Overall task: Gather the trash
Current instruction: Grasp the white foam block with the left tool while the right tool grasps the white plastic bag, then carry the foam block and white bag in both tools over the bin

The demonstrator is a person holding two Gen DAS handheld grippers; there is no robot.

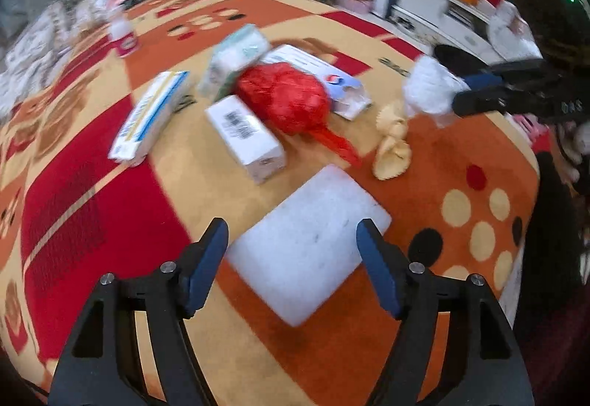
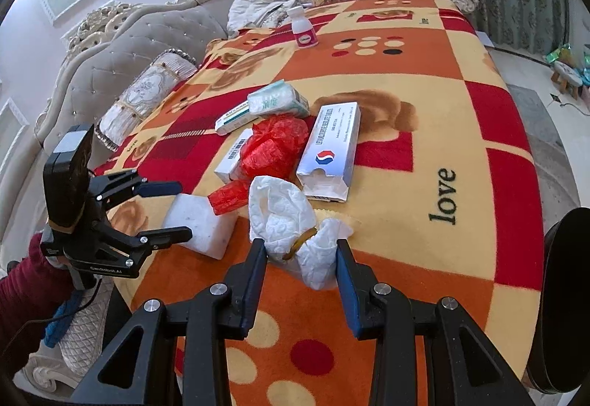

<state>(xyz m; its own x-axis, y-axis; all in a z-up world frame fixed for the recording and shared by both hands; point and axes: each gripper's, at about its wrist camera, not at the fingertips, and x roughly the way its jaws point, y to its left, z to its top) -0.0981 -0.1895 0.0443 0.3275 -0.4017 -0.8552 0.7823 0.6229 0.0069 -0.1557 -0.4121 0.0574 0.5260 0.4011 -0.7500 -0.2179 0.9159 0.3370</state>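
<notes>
The right gripper [image 2: 300, 256] grasps a crumpled white tissue [image 2: 285, 218], while the left gripper [image 1: 291, 240] stands released over a white foam block [image 1: 308, 245] on the bed [image 2: 424, 103].

Both wrist cameras look steeply down, seemingly close, sharing the blanket [image 1: 424, 162].
</notes>
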